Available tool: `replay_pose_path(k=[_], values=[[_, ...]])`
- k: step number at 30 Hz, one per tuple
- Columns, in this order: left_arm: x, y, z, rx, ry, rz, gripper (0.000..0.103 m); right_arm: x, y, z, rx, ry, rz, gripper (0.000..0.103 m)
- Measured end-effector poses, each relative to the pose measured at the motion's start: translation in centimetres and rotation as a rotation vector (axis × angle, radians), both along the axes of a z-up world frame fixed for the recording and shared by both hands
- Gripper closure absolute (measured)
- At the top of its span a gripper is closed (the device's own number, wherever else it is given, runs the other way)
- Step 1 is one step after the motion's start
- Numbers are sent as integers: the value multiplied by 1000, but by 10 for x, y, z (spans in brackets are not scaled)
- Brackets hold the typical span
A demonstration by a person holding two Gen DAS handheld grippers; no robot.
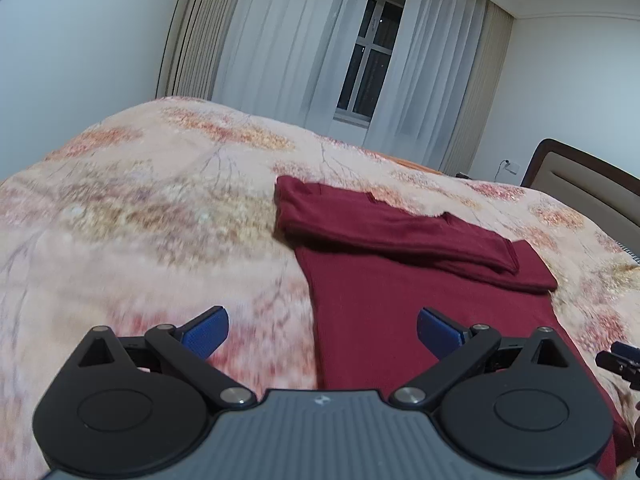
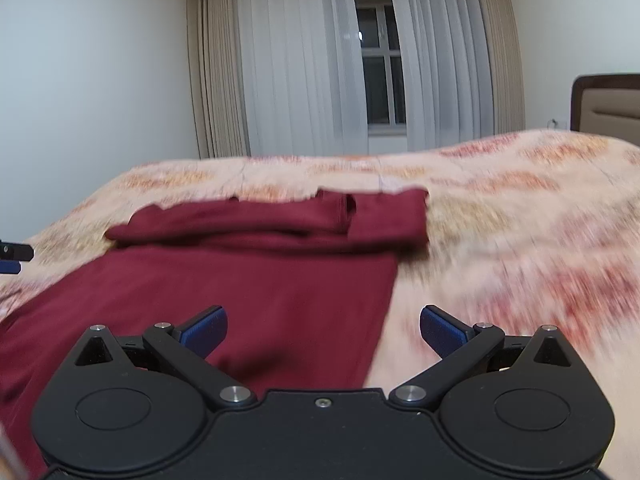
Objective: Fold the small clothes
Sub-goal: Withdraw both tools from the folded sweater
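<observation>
A dark red long-sleeved top lies flat on the bed, its sleeves folded across the upper part. It also shows in the right wrist view. My left gripper is open and empty, hovering over the garment's left edge near its lower part. My right gripper is open and empty, hovering over the garment's right edge. The tip of the right gripper shows at the right rim of the left wrist view. The left gripper's tip shows at the left rim of the right wrist view.
The bed carries a pink and orange floral blanket. A brown padded headboard stands at the right. White curtains and a dark window are behind the bed.
</observation>
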State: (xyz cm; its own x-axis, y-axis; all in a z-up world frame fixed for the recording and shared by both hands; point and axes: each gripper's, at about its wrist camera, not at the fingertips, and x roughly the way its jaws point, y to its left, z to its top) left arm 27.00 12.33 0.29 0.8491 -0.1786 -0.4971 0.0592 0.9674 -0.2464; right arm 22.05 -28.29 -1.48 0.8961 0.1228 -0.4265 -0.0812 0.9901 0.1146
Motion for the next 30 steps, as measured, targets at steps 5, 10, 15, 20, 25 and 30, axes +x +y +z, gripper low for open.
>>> replay_pose_path(k=[5, 10, 15, 20, 25, 30], values=[[-45, -3, -14, -8, 31, 5, 1, -62, 11, -9, 0, 26, -33, 1], [-77, -10, -21, 42, 21, 9, 1, -101, 27, -17, -48, 19, -61, 1], [-94, -22, -24, 74, 36, 14, 1, -120, 44, -20, -78, -9, -95, 9], [-106, -29, -28, 47, 62, 22, 1, -126, 55, -21, -88, -15, -100, 19], [-110, -27, -30, -24, 86, 57, 1, -127, 56, -23, -93, -9, -112, 55], [-112, -23, -29, -66, 95, 65, 1, -130, 51, -26, -101, 4, -114, 87]])
